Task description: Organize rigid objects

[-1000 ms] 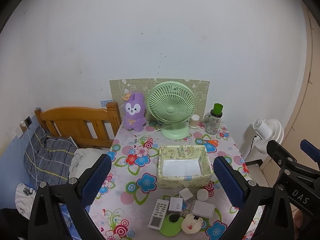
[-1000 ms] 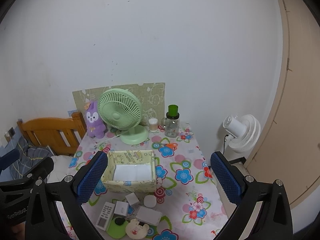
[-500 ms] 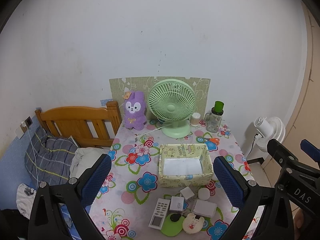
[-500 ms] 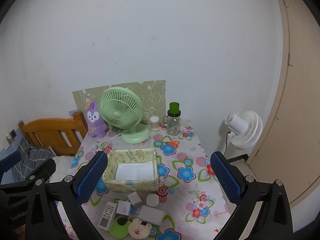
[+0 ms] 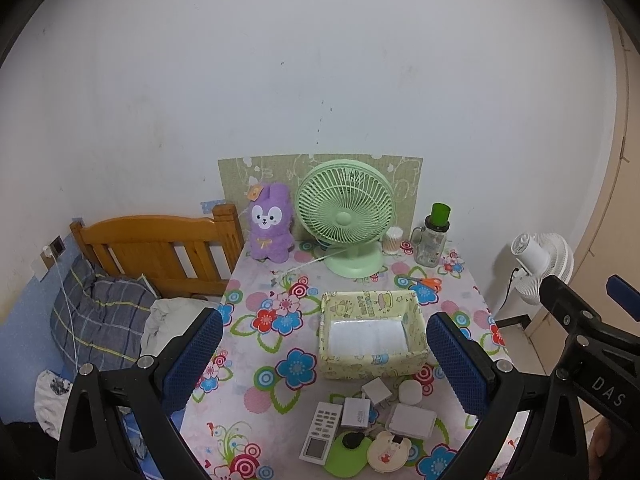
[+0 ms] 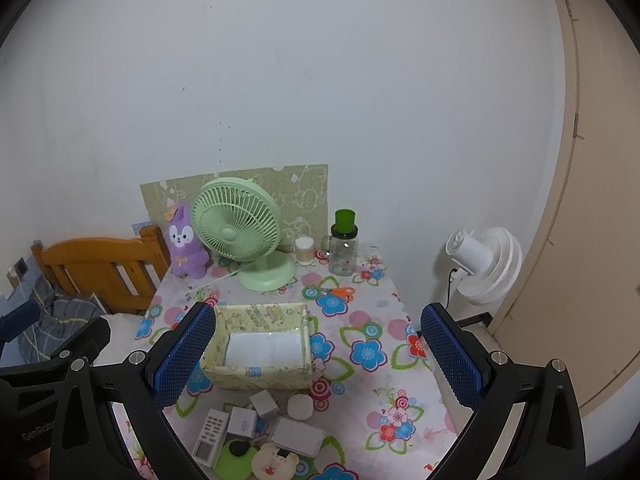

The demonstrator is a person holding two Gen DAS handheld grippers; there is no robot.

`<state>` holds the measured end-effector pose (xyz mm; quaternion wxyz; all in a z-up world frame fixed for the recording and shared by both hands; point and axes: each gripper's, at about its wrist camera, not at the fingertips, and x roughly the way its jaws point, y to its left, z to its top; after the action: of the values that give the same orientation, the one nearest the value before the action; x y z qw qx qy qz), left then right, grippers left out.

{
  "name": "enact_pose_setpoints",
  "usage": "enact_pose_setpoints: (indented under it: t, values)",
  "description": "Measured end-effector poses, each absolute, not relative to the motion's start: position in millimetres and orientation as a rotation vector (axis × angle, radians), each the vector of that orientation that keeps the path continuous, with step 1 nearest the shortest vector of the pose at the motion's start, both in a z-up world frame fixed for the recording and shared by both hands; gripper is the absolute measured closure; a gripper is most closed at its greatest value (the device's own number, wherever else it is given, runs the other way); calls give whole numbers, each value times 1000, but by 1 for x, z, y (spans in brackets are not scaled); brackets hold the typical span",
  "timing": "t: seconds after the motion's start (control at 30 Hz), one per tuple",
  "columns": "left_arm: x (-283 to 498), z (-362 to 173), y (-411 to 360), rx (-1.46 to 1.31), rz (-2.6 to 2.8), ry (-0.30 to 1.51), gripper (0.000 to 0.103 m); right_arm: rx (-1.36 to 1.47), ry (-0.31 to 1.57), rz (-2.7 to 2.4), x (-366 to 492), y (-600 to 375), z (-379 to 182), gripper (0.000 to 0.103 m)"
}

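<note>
Broadly, the lower middle of both views is taken up by a table (image 5: 256, 364) under a flowered cloth, set against a white wall with a wooden bed (image 5: 160, 248) at the left of the frame. At the back of the table a green desk fan (image 5: 346, 216), a purple plush rabbit (image 5: 270, 226) and a jar with a green lid (image 5: 434, 236) are seen. At the centre a yellow patterned box (image 5: 372, 332) stands open, and nothing is seen inside it but its pale floor.

The rigid objects to be organized are gathered at the bottom centre of the frame, just in front of the box: a white remote (image 5: 320, 432), a white flat case (image 5: 412, 420), a green disc (image 5: 344, 458), a bear-shaped case (image 5: 390, 450), a small white adapter (image 5: 357, 412), a white cube (image 5: 376, 392) and a small round white pot (image 5: 411, 392). They lie close together, several touching.

The left gripper (image 5: 324, 360) and the right gripper (image 6: 316, 356) are both held above the table, jaws spread wide, with nothing pinched.

No item appears to have been moved yet, so the task is judged to be at its start. A descent toward the cluster is called for next, and an item at its edge, such as the remote, would be most easily closed upon and carried to the box.
</note>
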<state>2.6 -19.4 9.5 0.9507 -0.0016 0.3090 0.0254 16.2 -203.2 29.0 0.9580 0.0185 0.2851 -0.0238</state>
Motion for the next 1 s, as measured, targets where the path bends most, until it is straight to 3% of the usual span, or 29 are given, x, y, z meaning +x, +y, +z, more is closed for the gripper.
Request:
enact_pose_setpoints:
  t: [0.47,1.0]
  values:
    - [12,-22,-25,21,45,670,0,96,681,-48,34,-211,-20,0]
    - [37,-122,-6,-101,76,801,0,78,724,-16,41,-202,-104,0]
